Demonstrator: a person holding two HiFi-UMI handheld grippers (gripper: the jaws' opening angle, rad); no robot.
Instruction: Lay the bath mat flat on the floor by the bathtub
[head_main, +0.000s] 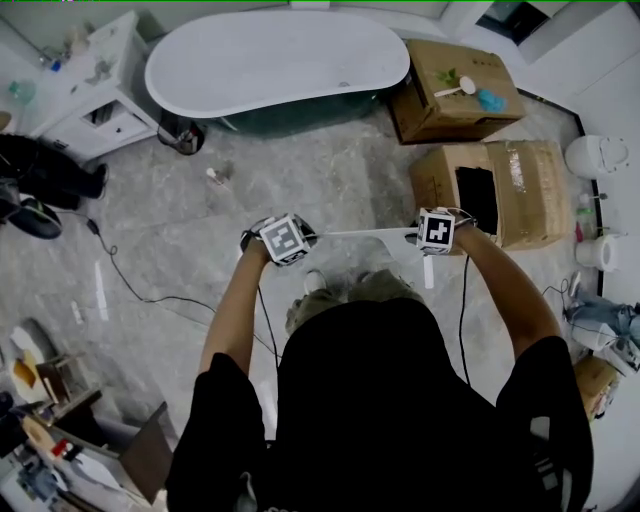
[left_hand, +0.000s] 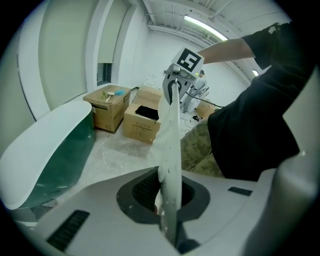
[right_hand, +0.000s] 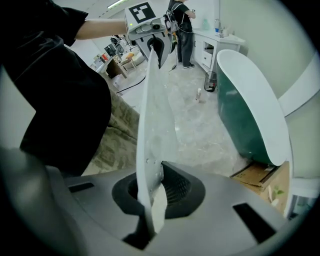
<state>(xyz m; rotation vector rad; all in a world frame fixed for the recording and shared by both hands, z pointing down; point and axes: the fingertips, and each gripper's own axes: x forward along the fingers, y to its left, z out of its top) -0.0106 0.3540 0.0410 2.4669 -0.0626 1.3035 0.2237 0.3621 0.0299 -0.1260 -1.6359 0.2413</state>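
At the top of the head view, a white bathtub (head_main: 275, 60) is seen on a grey marbled floor (head_main: 330, 180), with cardboard boxes (head_main: 455, 95) at upper right. In mid-frame the mat (head_main: 370, 233) is held taut, edge-on, above the floor between outstretched arms. The left tongs (left_hand: 167, 220) and right tongs (right_hand: 149, 212) are each clamped on one end, pointed downward.

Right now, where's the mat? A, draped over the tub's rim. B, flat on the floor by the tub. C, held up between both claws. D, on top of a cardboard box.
C: the left claw and right claw are each shut on an end of the mat, which stretches between them above the floor, short of the tub.
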